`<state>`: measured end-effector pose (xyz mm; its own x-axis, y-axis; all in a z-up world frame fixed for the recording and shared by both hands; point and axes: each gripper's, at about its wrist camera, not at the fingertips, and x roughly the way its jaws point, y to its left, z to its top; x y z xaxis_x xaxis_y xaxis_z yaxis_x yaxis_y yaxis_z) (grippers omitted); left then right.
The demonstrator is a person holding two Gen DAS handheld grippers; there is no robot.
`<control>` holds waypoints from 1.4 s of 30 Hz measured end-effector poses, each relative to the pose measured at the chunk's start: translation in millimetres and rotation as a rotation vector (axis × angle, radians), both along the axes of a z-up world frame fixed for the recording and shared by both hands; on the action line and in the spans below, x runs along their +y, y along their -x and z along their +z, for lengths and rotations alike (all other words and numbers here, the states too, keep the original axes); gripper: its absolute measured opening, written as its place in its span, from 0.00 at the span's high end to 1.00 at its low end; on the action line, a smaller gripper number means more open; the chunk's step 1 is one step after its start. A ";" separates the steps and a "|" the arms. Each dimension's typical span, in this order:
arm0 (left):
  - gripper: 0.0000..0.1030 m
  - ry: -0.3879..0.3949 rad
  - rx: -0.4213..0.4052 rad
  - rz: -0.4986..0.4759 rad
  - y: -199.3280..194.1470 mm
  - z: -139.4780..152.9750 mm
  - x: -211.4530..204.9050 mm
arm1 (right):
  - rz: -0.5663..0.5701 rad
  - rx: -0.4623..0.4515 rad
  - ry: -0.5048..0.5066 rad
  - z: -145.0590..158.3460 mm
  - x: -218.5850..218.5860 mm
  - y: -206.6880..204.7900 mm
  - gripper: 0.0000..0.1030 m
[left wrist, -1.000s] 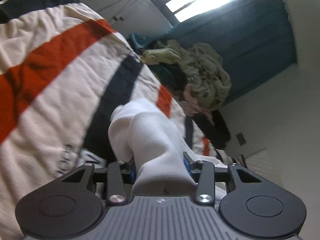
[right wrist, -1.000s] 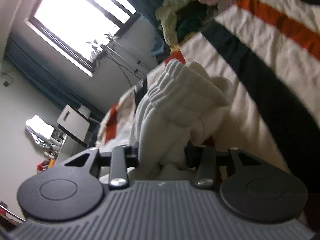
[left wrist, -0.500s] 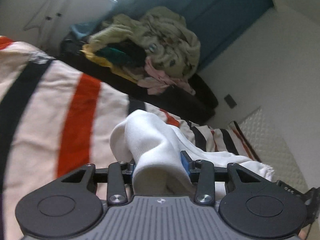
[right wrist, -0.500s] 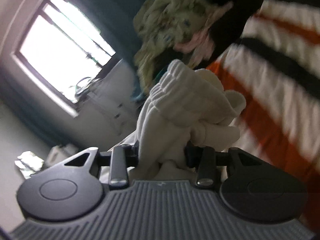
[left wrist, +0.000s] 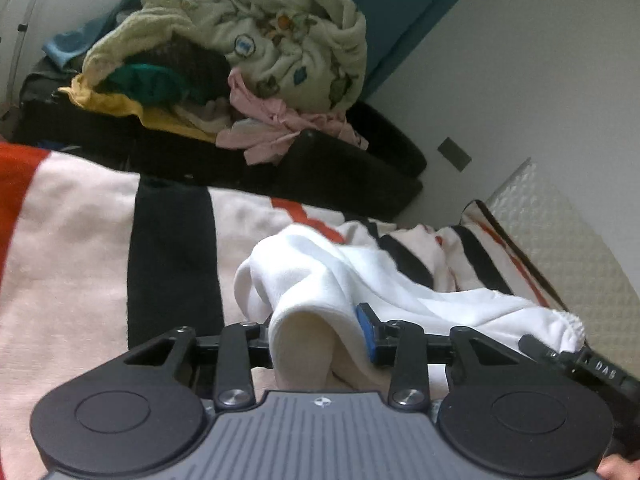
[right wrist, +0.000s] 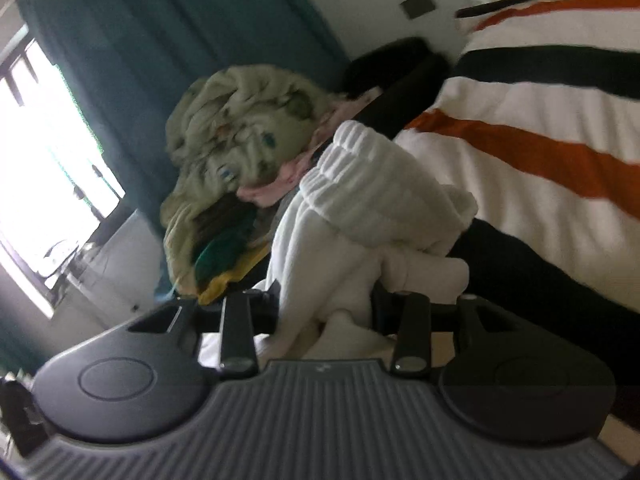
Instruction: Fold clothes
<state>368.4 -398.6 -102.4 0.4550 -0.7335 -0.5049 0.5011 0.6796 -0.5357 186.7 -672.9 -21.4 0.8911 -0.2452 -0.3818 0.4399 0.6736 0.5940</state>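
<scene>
Left claw grips a bunched fold of the white garment, jaws closing on it; the cloth trails right over the striped blanket on the bed. Right claw pinches the garment's ribbed end, partly open around thick cloth. Laundry pile behind.
</scene>
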 end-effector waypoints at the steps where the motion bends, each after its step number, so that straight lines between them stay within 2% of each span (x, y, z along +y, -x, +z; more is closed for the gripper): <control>1: 0.61 -0.007 -0.010 -0.001 2.7 -8.6 1.8 | -0.014 -0.018 -0.007 -14.6 -0.3 2.6 0.58; 6: 0.55 -0.071 -0.005 0.019 27.9 -59.9 10.3 | -0.054 0.086 -0.107 -80.8 12.7 29.1 0.53; 8: 0.50 -0.119 -0.056 -0.030 36.9 -75.3 14.8 | -0.054 0.109 -0.153 -109.1 18.1 43.2 0.49; 10: 0.42 -0.148 -0.085 -0.066 42.2 -83.0 22.2 | -0.055 0.112 -0.190 -129.9 19.3 51.0 0.44; 12: 0.41 -0.176 -0.069 -0.098 43.1 -81.6 26.9 | -0.062 0.099 -0.254 -132.4 15.7 55.5 0.44; 14: 0.42 -0.219 -0.092 -0.094 47.5 -68.9 31.6 | -0.085 0.145 -0.278 -118.3 17.1 53.4 0.43; 18: 0.41 -0.275 -0.048 -0.075 56.9 -36.2 44.4 | -0.096 0.281 -0.210 -83.7 35.7 59.5 0.43; 22: 0.35 -0.286 -0.077 -0.060 84.8 12.8 64.4 | -0.073 0.315 -0.115 -43.4 61.1 86.8 0.43; 24: 0.34 -0.269 -0.104 -0.057 101.6 41.5 75.7 | -0.060 0.304 -0.059 -16.5 76.6 101.3 0.43; 29: 0.23 -0.232 -0.207 -0.054 159.6 112.3 101.5 | 0.006 0.253 0.045 45.4 107.8 131.2 0.43; 33: 0.10 -0.230 -0.277 -0.050 210.5 158.2 123.0 | 0.029 0.213 0.127 89.8 138.2 160.1 0.43; 34: 0.04 -0.224 -0.293 -0.045 223.1 167.6 130.6 | 0.033 0.211 0.148 99.4 146.2 167.4 0.42; 36: 0.00 -0.213 -0.325 -0.034 248.5 186.6 145.6 | 0.058 0.201 0.194 118.8 163.4 182.5 0.38; 38: 0.00 -0.207 -0.347 -0.030 271.6 202.8 161.0 | 0.075 0.177 0.223 133.1 178.7 196.8 0.21; 40: 0.00 -0.215 -0.390 -0.018 295.5 215.2 175.1 | 0.086 0.154 0.248 146.2 194.8 211.7 0.14; 42: 0.00 -0.217 -0.464 -0.002 323.3 225.5 191.0 | 0.109 0.148 0.281 154.6 212.0 224.8 0.14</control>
<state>45.1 -207.6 123.0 0.6658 -0.6356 -0.3908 0.6545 0.7490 -0.1031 -38.2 -460.9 133.1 0.8578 -0.2654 -0.4402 0.4238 0.8497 0.3137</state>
